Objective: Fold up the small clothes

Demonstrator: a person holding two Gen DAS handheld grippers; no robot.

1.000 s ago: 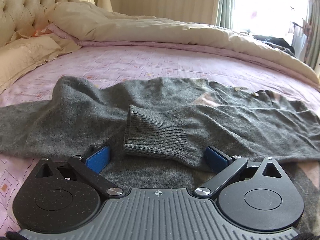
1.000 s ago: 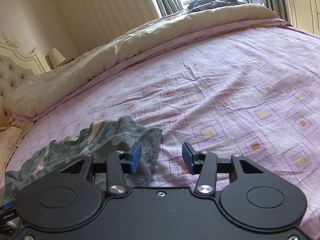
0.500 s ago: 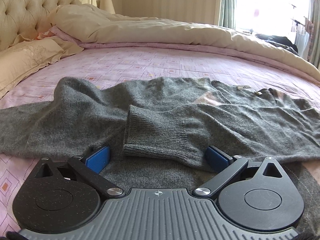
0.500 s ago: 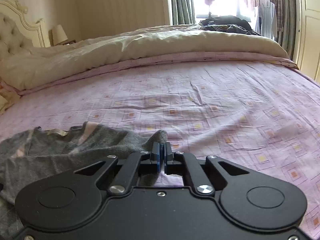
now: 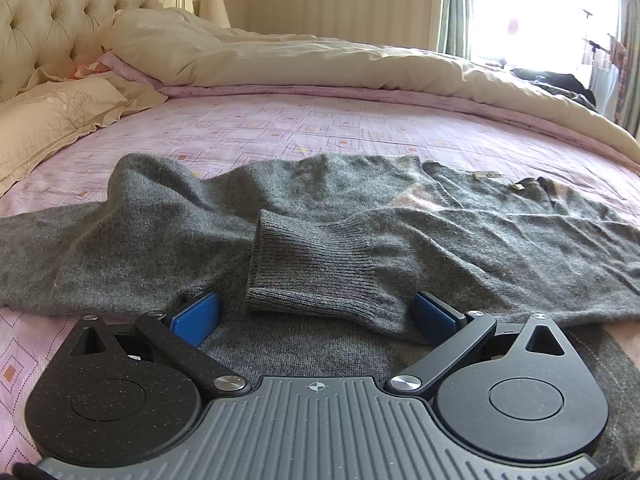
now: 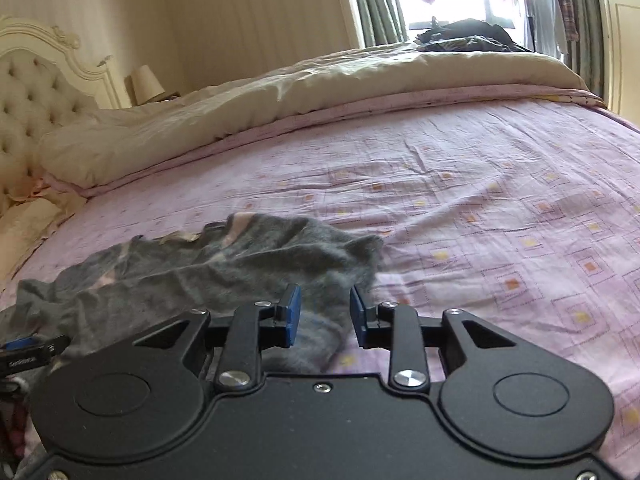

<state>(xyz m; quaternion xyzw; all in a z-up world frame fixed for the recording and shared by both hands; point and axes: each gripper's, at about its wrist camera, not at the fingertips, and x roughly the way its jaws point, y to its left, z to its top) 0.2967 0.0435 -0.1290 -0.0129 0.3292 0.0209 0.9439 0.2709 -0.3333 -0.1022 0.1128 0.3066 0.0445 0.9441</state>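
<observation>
A grey knit sweater [image 5: 328, 200] lies spread on the pink patterned bed sheet [image 5: 280, 128]. One sleeve is folded across its body, and the ribbed cuff [image 5: 316, 276] lies between the blue pads of my left gripper [image 5: 316, 316], which is wide open and low over the sweater. In the right wrist view the sweater's other end [image 6: 224, 264] lies bunched on the sheet. My right gripper [image 6: 324, 316] is open, its jaws apart over the sweater's edge, holding nothing.
A cream duvet [image 5: 340, 64] is heaped along the far side of the bed. Pillows [image 5: 52, 112] and a tufted headboard [image 5: 52, 12] are at the left. Dark clothes [image 6: 464, 36] lie by the window.
My right gripper shut on the sweater's edge half a second ago and has opened again, letting it go. The left gripper has stayed open over the cuff.
</observation>
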